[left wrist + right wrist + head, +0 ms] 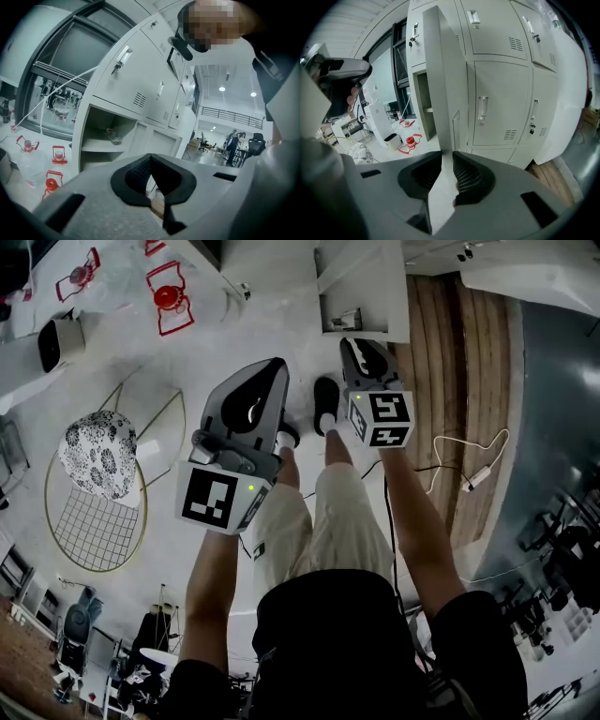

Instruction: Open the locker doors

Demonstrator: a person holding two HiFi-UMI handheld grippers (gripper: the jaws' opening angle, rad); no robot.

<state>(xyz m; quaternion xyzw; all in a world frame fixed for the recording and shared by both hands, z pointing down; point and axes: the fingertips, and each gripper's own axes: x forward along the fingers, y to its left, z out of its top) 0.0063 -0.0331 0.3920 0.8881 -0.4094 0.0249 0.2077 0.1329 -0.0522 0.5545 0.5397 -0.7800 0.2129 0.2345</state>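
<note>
Grey lockers (501,93) fill the background. The right gripper (446,153) pinches the open locker door (440,84), which rises at 12 o'clock. The left gripper (150,157) hangs closed and empty at 10 o'clock.

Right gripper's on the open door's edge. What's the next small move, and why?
Likely pull the right gripper back to swing the locker door wider: its jaws pinch the door's free edge, and the door stands only partway open.

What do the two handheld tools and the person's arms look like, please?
The left tool and right tool are grey shells with black ribbed pads. Each carries a white cube with black square markers. The arms are bare below black short sleeves; a thin black cable runs beside the right one.
</note>
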